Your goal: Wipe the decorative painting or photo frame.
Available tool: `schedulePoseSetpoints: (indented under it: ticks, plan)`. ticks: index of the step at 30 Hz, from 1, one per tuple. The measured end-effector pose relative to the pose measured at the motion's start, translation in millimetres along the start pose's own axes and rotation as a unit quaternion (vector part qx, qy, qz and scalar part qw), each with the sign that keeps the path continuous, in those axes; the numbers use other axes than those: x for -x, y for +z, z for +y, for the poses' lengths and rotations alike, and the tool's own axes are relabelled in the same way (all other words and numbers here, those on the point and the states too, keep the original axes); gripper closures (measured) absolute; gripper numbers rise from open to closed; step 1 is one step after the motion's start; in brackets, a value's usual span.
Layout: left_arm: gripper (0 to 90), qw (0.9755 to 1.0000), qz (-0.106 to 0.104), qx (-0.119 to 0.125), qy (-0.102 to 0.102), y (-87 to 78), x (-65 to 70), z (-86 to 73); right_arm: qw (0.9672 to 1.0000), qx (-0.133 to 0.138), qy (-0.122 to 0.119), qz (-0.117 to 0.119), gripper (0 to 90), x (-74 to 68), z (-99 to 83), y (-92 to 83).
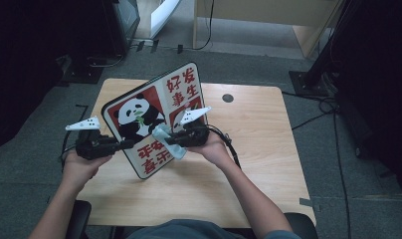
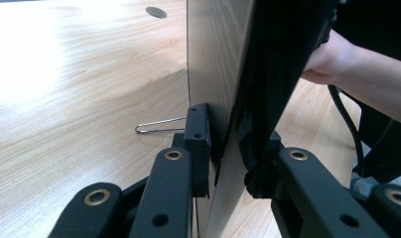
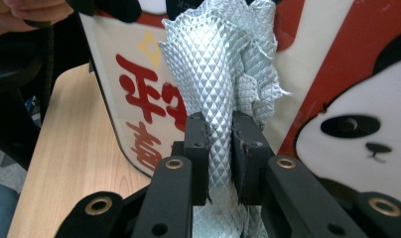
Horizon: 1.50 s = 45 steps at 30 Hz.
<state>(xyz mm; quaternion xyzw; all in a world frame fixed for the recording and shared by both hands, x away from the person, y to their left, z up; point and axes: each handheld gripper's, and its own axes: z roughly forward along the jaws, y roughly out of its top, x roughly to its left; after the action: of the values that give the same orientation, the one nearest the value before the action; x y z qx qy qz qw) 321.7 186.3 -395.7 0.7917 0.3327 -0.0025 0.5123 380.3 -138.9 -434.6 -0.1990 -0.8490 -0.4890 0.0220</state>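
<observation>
A panda board [image 1: 154, 119] is held tilted above the worktop [image 1: 258, 144], its 9 o'clock edge pinched in the left gripper's [image 1: 125, 144] jaws. A silver cloth [image 1: 165, 137] is clamped in the right gripper [image 1: 170, 139] and pressed to its face. A hard wipe could twist the board loose. No containers are seen.

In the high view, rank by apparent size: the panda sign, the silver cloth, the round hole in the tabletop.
1. panda sign, much the largest, held tilted above the table.
2. silver cloth, a small bunch against the sign's face.
3. round hole, smallest, though it lies farther from the camera.
</observation>
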Motion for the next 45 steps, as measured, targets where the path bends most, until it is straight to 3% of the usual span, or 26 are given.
schedulePoseSetpoints:
  ticks: [11, 18, 28, 38, 45]
  plan:
    - [76.1, 1.0000, 0.001, 0.000, 0.000, 0.3, 0.2, -0.1, 0.9999, -0.005, 0.010, 0.002, 79.4, 0.7, -19.2, 7.6]
    - [76.1, 1.0000, 0.001, -0.001, 0.000, 0.5, 0.3, -0.1, 0.9995, -0.024, 0.018, 0.005, 79.1, 1.9, -31.0, 12.9]
    - [76.1, 1.0000, 0.002, -0.002, 0.001, 0.9, 0.4, -0.1, 0.9994, -0.019, 0.027, 0.001, 79.2, 2.9, -42.2, 16.2]
    - [76.1, 1.0000, 0.002, -0.002, 0.001, 0.9, 0.4, -0.2, 0.9990, -0.035, 0.027, 0.000, 79.5, 0.7, -43.5, 16.9]
    - [76.0, 1.0000, 0.001, -0.003, 0.002, 0.9, 0.3, -0.2, 0.9998, -0.007, 0.018, 0.004, 79.7, -5.9, -27.4, 6.6]
